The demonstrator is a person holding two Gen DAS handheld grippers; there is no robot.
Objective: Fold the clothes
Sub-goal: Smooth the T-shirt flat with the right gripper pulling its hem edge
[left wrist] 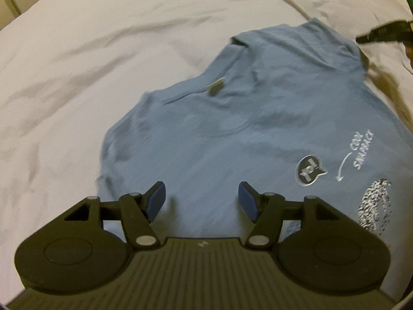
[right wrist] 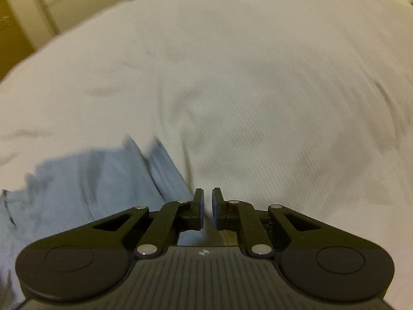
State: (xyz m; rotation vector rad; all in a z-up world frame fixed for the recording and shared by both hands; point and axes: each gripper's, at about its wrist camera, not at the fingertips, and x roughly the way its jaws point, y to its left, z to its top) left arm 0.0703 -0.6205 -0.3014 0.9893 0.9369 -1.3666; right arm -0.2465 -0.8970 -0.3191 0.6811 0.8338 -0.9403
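— One blue T-shirt (left wrist: 232, 118) lies spread on the white bed sheet (left wrist: 77, 51), printed side up, neck label (left wrist: 216, 85) showing?
— Yes. The left gripper (left wrist: 201, 201) hangs just over its lower part, jaws wide, nothing between them.
— And the right gripper (right wrist: 207, 206)?
— It sits at the shirt's edge, over bare sheet. Its jaws are nearly together with a thin gap, gripping nothing I can see.
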